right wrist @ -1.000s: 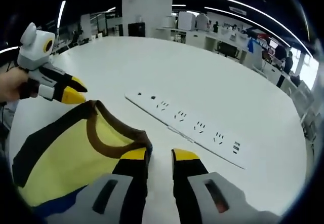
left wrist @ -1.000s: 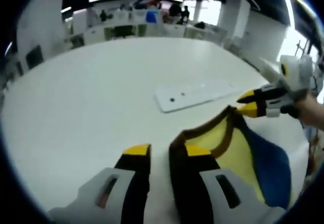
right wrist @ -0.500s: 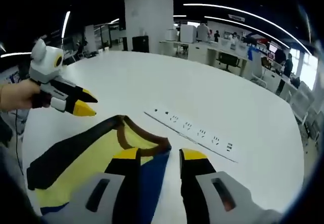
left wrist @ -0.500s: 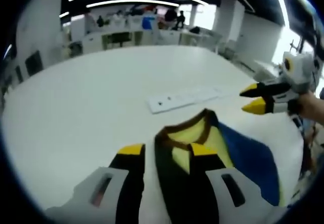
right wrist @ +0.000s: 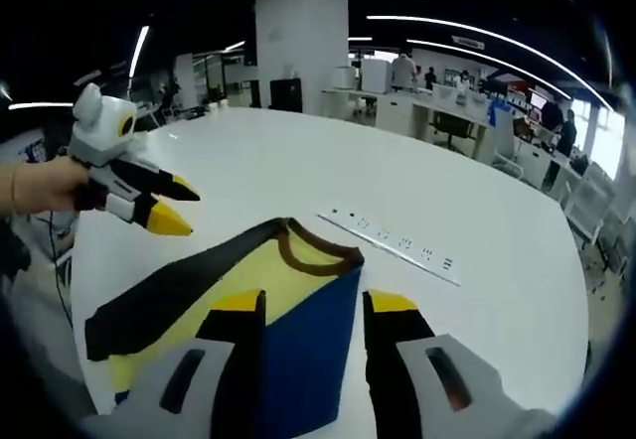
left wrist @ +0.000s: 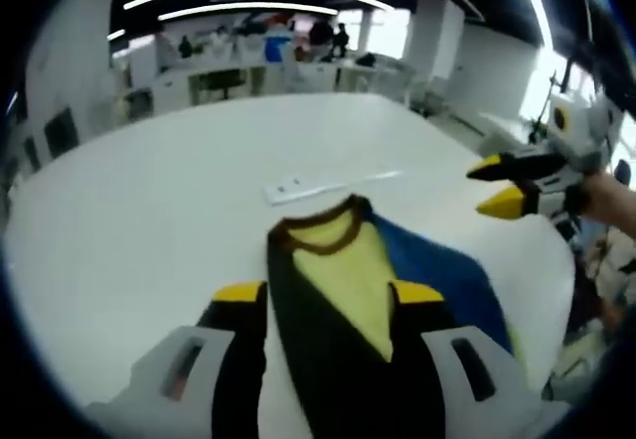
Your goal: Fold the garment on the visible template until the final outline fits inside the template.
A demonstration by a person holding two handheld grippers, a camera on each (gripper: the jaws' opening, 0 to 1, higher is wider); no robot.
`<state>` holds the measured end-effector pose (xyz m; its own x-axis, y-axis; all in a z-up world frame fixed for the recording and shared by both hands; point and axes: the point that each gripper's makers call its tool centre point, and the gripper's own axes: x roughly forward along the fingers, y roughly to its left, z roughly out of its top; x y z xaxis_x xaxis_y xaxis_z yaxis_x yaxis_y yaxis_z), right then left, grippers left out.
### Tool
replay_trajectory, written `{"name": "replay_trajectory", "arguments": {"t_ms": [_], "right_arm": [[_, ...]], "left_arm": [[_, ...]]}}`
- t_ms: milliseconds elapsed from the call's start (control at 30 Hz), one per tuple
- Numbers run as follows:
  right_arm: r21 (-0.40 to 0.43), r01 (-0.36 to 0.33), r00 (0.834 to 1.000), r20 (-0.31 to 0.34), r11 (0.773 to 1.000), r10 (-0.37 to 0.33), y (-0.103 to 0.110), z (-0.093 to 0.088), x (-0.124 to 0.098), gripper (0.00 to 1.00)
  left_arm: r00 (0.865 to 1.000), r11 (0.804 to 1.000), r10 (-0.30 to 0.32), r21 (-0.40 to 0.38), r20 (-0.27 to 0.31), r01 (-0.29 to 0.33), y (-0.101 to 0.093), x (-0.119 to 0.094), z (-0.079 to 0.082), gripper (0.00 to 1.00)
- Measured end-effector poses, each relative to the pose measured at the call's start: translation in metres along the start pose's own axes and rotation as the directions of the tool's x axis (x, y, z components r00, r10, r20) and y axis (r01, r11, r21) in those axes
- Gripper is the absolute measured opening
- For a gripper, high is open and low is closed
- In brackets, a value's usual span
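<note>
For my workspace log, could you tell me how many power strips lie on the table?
1: a white power strip lies on the white table, just beyond the garment's collar.

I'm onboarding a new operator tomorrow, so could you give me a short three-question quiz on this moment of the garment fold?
1. True or false: the left gripper has its jaws apart, above the table.
2. Which colour trims the neckline of the garment? A) red B) brown C) white
3. Fill in: beyond the garment's collar lies a long white ____ with socket holes.

Key: 1 true. 2 B, a brown band round the neck, with yellow, dark and blue panels. 3 power strip.
</note>
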<state>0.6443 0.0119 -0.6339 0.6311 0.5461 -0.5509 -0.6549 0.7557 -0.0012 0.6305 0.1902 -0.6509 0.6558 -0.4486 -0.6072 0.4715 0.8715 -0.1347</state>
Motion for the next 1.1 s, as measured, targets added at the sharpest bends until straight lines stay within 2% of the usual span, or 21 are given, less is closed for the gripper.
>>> {"name": "replay_trajectory", "arguments": {"t_ms": [167, 367, 500, 600, 933, 1100], "right_arm": [[0.004, 0.002, 1.000, 0.010, 1.000, -0.002, 0.011, -0.007, -0.028, 0.48], [0.014, 0.022, 1.000, 0.006, 1.000, -0.023, 0.024, -0.020, -0.060, 0.50], [0.002, 0.027, 1.000, 0.012, 1.000, -0.027, 0.037, -0.025, -0.084, 0.53], [0.008, 0.017, 0.999, 0.034, 1.000, -0.017, 0.047, -0.028, -0.101, 0.56], [0.011, 0.013, 0.999, 0.052, 1.000, -0.014, 0.071, -0.040, -0.141, 0.62], [0.029, 0.013, 0.998, 0.067, 1.000, -0.015, 0.080, -0.046, -0.160, 0.64]], "left_arm": [[0.999, 0.999, -0.031, 0.007, 0.024, 0.031, -0.017, -0.026, -0.004, 0.58], [0.999, 0.999, -0.037, -0.006, 0.039, 0.037, -0.032, -0.056, -0.015, 0.68], [0.998, 0.999, -0.035, 0.034, 0.051, 0.034, -0.044, -0.077, -0.018, 0.76], [0.993, 0.998, -0.021, 0.063, 0.118, 0.014, -0.050, -0.094, -0.012, 0.83], [0.992, 0.996, -0.008, 0.085, 0.128, -0.003, -0.066, -0.134, -0.031, 0.92], [0.988, 0.998, 0.017, 0.059, 0.151, -0.026, -0.071, -0.155, -0.043, 0.96]]}}
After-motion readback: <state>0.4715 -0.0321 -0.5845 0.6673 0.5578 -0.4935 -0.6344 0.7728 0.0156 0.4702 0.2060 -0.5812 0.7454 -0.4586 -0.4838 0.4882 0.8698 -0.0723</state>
